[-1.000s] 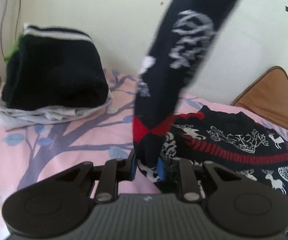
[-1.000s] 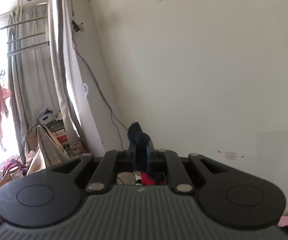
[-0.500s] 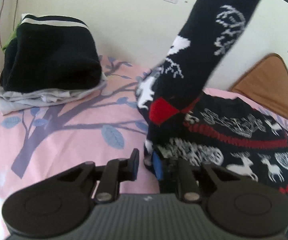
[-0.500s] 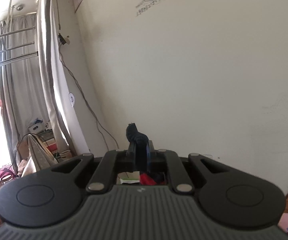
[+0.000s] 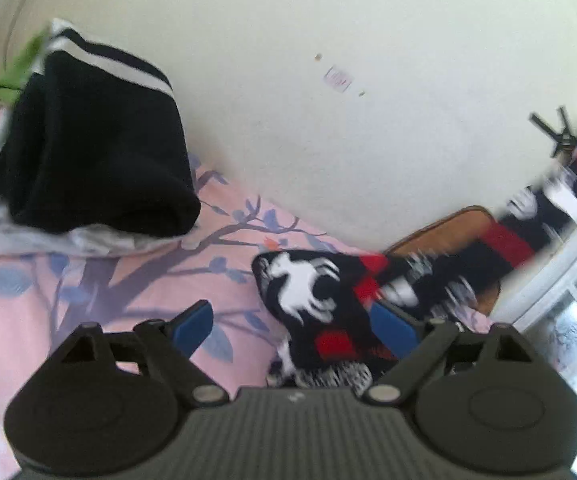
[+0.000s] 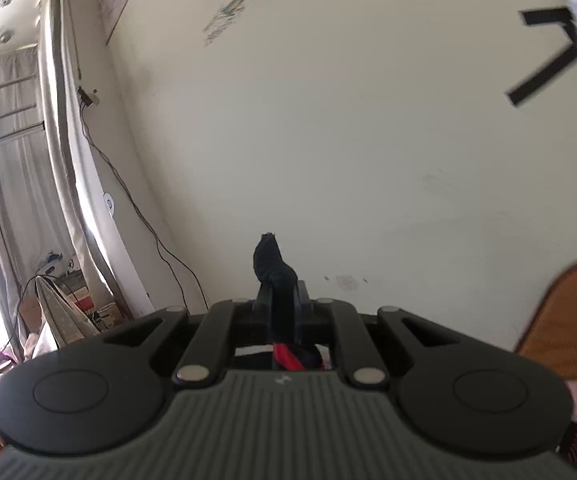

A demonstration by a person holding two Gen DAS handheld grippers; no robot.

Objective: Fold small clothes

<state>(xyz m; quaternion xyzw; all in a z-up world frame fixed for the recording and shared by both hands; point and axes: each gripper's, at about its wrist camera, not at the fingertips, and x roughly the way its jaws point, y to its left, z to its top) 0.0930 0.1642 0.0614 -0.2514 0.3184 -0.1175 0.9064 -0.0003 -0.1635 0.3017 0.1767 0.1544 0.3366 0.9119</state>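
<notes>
From the left wrist view, the left tongs (image 5: 290,326) stand wide apart, having just been opening, with their blue pads clear of the cloth. A dark patterned sweater (image 5: 320,300) with white deer and red bands lies between and just beyond the pads on the bed (image 5: 100,280), which is covered in a pink sheet printed with a purple tree and blue leaves. One stretch of the sweater rises, blurred, toward the upper right edge of the picture. At the back left of the bed, against the pale wall (image 5: 328,80), sits a pile of folded clothes (image 5: 88,152): a black piece with white stripes on top of pale grey ones, with a bit of green at its far side. A brown cushion (image 5: 448,232) shows behind the sweater. From the right wrist view, the right tongs (image 6: 282,300) are clamped together on a dark fold of the sweater (image 6: 274,268), which pokes up above the pads, with a red part of it seen below them. Beyond are the wall (image 6: 328,140), a curtain (image 6: 16,160) at the left, and a cable (image 6: 136,208) running down the wall.
</notes>
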